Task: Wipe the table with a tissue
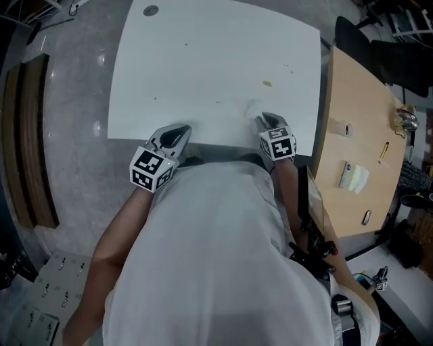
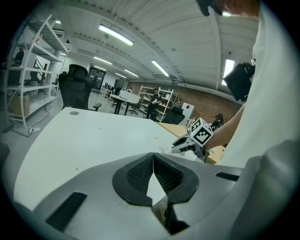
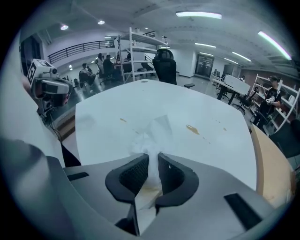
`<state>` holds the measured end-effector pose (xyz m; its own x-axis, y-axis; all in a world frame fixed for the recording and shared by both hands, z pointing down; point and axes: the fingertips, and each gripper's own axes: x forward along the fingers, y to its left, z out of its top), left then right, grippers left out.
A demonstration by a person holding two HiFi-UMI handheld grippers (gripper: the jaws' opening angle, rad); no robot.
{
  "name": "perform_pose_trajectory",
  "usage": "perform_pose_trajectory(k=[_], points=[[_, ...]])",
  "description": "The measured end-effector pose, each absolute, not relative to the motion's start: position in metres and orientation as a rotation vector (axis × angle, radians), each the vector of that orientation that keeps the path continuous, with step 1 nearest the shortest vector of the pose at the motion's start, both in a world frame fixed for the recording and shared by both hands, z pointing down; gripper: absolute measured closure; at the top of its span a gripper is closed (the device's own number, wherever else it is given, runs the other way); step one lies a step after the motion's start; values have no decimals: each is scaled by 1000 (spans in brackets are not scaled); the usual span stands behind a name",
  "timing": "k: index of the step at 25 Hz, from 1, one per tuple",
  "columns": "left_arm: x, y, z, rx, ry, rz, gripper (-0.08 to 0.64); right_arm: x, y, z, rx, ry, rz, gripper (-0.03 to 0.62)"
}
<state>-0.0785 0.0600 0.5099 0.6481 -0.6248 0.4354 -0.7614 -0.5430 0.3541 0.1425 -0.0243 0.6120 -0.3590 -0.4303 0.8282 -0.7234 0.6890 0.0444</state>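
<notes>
The white table (image 1: pixel 203 61) carries a brownish stain (image 1: pixel 267 84), which the right gripper view shows as a stain (image 3: pixel 192 129) just ahead of the jaws. My right gripper (image 3: pixel 151 157) is shut on a crumpled white tissue (image 3: pixel 151 133) that bulges out past the tips. Seen from the head, the right gripper (image 1: pixel 264 119) points down at the table's near edge. The left gripper (image 1: pixel 180 131) hovers at that near edge further left. In its own view the left gripper (image 2: pixel 153 157) has its tips touching and nothing between them.
A wooden table (image 1: pixel 358 135) adjoins on the right, bearing a tissue pack (image 1: pixel 352 177) and a tape roll (image 1: pixel 348 128). A round grommet (image 1: pixel 150 11) sits at the white table's far corner. A black chair (image 3: pixel 165 65) and shelving (image 3: pixel 136 51) stand beyond it.
</notes>
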Motion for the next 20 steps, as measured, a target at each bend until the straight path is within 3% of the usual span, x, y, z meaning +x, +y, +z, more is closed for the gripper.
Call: perform_pose_trajectory(k=[13,20], points=[[-109,62,514,2294,-1154,318,552,128,-41,628,794,-1912,313,537],[-110,55,513,2285,-1187,333,552,124,-42,631,756,-2009,476,537]])
